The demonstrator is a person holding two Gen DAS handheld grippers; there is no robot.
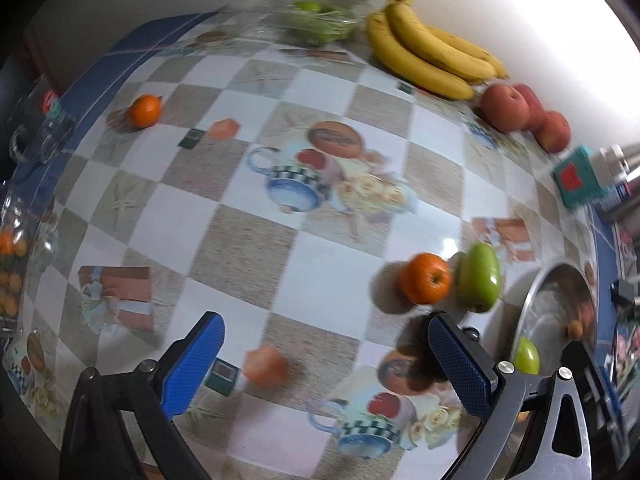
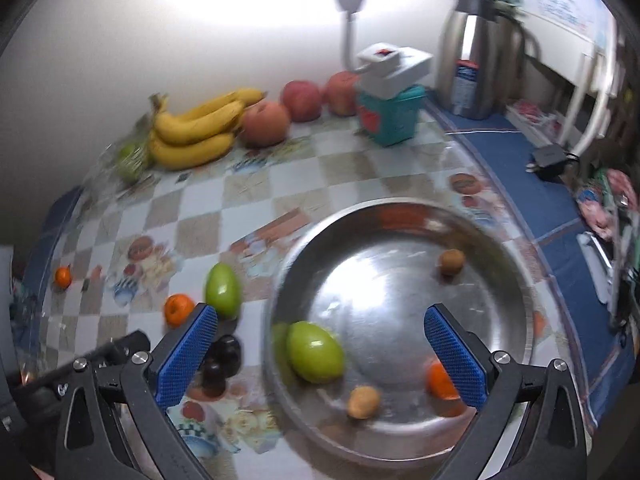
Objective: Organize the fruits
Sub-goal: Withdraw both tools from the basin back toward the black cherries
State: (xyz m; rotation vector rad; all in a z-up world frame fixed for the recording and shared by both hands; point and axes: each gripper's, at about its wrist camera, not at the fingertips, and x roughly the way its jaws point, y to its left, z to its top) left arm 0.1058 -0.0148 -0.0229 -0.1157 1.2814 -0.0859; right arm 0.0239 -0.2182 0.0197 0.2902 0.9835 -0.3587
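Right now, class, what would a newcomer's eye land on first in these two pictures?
Probably the big metal bowl near the right gripper, with a green fruit lying inside it. Next, the bananas and red apples lined up by the back wall. Both grippers, including the left gripper, are open and empty.

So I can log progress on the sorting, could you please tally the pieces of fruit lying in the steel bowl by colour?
In the steel bowl:
green fruit: 1
orange fruit: 1
small brown fruits: 2
Total: 4
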